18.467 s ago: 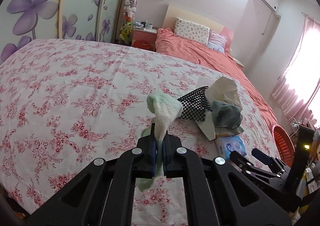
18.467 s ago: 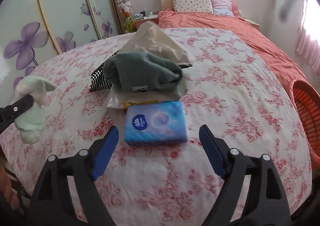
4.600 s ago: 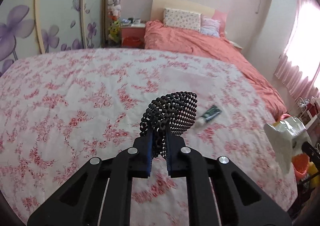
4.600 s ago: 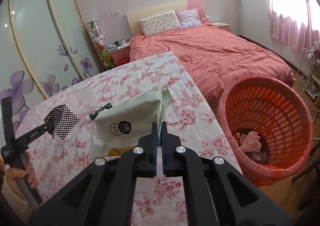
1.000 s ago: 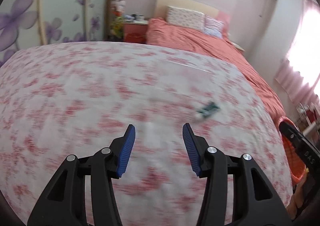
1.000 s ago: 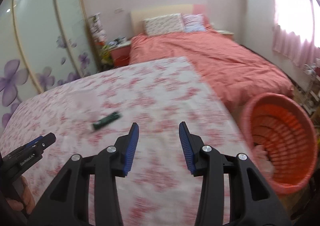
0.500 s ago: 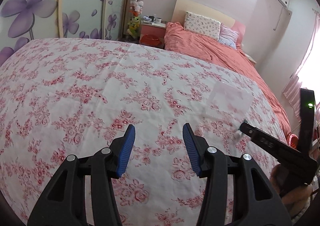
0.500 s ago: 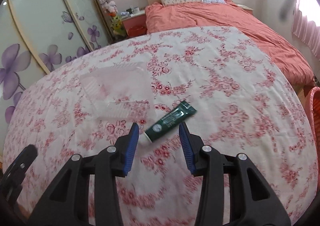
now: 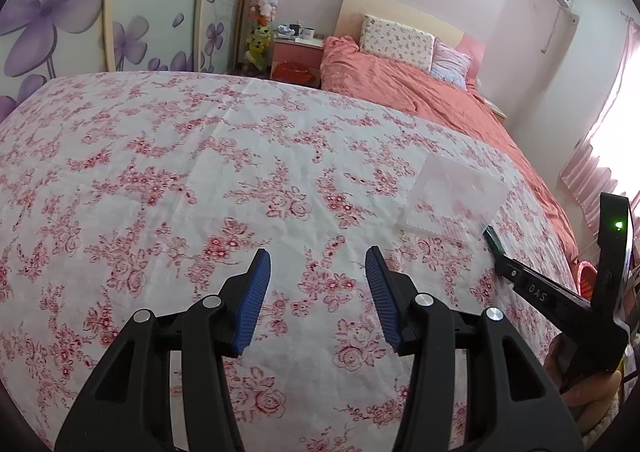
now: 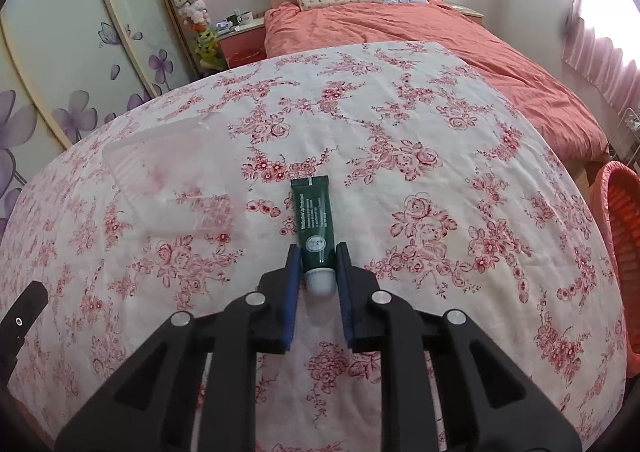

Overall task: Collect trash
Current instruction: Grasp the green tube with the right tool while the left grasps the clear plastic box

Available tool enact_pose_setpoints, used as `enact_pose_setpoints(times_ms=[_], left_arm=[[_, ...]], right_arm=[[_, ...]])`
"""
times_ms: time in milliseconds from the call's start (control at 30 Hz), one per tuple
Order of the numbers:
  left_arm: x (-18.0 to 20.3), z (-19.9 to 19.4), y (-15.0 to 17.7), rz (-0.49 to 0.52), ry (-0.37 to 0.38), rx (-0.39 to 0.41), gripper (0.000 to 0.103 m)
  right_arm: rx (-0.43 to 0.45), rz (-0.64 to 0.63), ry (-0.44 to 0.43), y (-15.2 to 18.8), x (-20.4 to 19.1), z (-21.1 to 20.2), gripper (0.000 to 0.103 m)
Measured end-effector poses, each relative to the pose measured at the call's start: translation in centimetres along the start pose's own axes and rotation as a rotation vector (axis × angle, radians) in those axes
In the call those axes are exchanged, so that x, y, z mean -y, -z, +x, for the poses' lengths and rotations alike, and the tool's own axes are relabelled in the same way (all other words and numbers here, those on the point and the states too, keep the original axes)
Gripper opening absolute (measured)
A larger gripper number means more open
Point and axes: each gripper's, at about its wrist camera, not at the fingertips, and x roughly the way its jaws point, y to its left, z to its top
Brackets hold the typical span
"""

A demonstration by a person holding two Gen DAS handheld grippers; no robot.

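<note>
A dark green tube (image 10: 314, 218) with a white cap lies on the floral cloth. My right gripper (image 10: 317, 266) has its blue pads on either side of the tube's cap end, narrowly apart, and the tube rests on the cloth. A clear plastic bag (image 10: 168, 188) lies flat to the tube's left; it also shows in the left wrist view (image 9: 454, 200). My left gripper (image 9: 318, 284) is open and empty over bare cloth. The right gripper (image 9: 496, 248) shows at the right in the left wrist view.
An orange laundry basket (image 10: 622, 228) stands off the table's right edge. A bed with a coral quilt (image 10: 420, 36) lies beyond. Sliding wardrobe doors (image 9: 100, 12) with purple flowers are on the left, with a pink nightstand (image 9: 296, 60) by the bed.
My right gripper has moved forward and down onto the tube and its jaws have narrowed around the cap end. My left gripper has stayed open and shifted slightly.
</note>
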Motion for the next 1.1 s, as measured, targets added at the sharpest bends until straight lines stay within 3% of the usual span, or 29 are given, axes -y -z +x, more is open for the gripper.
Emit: enact_pose_setpoints(times_ms=[200, 267, 500, 700, 900, 967, 1100], left_arm=[[1.1, 1.0, -0.4, 0.012, 0.027, -0.022, 0.05], [1.8, 1.5, -0.6, 0.025, 0.039, -0.026, 0.054], [4.8, 3.9, -2.0, 0.062, 0.07, -0.023, 0.054], [7.1, 6.2, -2.8, 0.096, 0.052, -0.009, 0.054], [8.2, 8.1, -3.3, 0.131, 0.006, -0.016, 0.034], [8.2, 8.8, -3.5, 0.132, 0.004, -0.029, 0.014], [8.1, 8.7, -3.5, 0.125, 0.021, -0.023, 0.004]], right_arm=[[0.007, -0.027, -0.005, -0.4, -0.3, 0.3, 0.018], [0.008, -0.012, -0.006, -0.3, 0.3, 0.0, 0.018], [0.034, 0.051, -0.029, 0.3, 3.9, -2.1, 0.018], [0.041, 0.074, -0.053, 0.4, 5.7, -3.1, 0.018], [0.027, 0.088, -0.064, 0.8, 7.3, -3.1, 0.018], [0.023, 0.094, -0.065, 0.9, 7.6, -3.1, 0.018], [0.025, 0.101, -0.065, 1.2, 8.3, -3.5, 0.018]])
